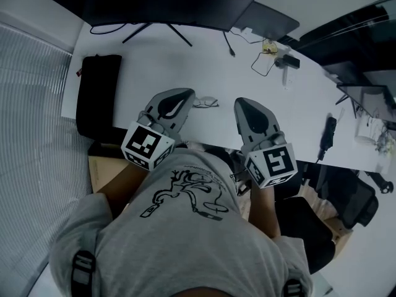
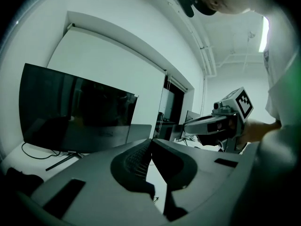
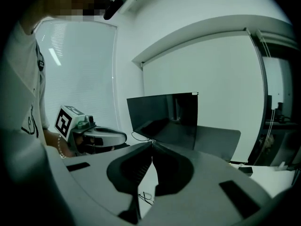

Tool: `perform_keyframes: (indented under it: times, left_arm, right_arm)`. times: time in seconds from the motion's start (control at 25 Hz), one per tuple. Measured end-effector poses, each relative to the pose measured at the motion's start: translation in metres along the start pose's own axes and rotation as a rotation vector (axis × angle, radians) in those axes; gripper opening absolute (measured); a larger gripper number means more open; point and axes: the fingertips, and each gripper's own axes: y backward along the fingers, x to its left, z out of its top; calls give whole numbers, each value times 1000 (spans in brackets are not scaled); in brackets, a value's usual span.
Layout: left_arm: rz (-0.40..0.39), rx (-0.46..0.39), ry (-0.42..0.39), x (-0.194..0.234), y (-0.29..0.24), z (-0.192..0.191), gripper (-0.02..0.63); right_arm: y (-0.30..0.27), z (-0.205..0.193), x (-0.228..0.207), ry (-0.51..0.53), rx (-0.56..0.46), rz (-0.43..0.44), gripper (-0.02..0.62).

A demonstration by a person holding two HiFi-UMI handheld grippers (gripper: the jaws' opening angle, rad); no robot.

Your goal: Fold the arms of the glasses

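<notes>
The glasses [image 1: 205,102] are thin-framed and lie on the white table [image 1: 185,60], between my two grippers and apart from both. My left gripper [image 1: 184,94] is held above the table's near edge just left of them, jaws shut with nothing between. My right gripper [image 1: 243,103] hangs to their right, also shut and empty. In the left gripper view the shut fingertips [image 2: 151,140] point level toward the monitor, with the right gripper [image 2: 221,121] beside them. In the right gripper view the closed tips [image 3: 152,145] show a thin wire shape [image 3: 146,197] on the table below, likely the glasses.
A large dark monitor [image 1: 167,2] stands at the table's far side on a thin-legged stand. A black case [image 1: 96,91] lies at the left end. Cables and small devices [image 1: 272,54] sit at the far right, and a black tool [image 1: 328,135] lies near the right edge.
</notes>
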Motion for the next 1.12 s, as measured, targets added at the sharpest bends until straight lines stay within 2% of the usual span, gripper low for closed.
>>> perform_keyframes:
  times: [0.48,1.12]
  left_arm:
    - [-5,-78,0,-13,19,53,21]
    - [-11,-83,-20,-17,24,61,21]
  right_arm:
    - [25,47,11,50,-62,0,11]
    - [27,54,13,56,-76,-7,11]
